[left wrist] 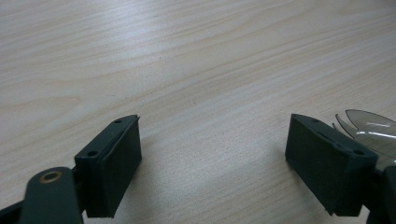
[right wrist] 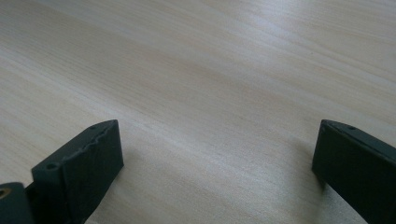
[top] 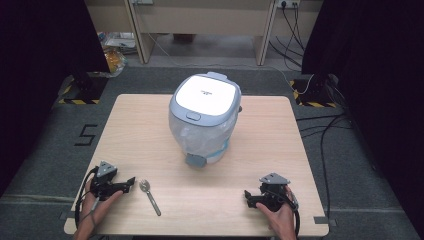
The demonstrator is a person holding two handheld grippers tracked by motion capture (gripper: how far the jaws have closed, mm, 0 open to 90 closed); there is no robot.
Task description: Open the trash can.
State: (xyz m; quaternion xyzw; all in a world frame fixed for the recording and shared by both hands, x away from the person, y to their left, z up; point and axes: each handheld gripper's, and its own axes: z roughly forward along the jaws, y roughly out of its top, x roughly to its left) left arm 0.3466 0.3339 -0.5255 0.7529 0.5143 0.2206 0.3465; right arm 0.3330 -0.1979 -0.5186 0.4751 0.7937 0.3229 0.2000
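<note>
A white and grey-blue rice cooker (top: 205, 117) stands with its lid down in the middle of the light wooden table (top: 270, 150). A clear plastic spoon (top: 149, 194) lies near the front left, its bowl toward the cooker. My left gripper (top: 129, 183) rests on the table just left of the spoon, open and empty. In the left gripper view its jaws (left wrist: 215, 126) stand wide apart over bare wood, with the spoon's bowl (left wrist: 369, 128) just outside the right jaw. My right gripper (top: 248, 197) rests at the front right, open, with bare wood between its jaws (right wrist: 219, 128).
Dark carpet surrounds the table, with a taped "5" (top: 86, 135) on the left. Black cables (top: 325, 130) run along the floor at the right. A desk (top: 200, 20) stands at the back, and a plastic bag (top: 114, 55) lies at the back left.
</note>
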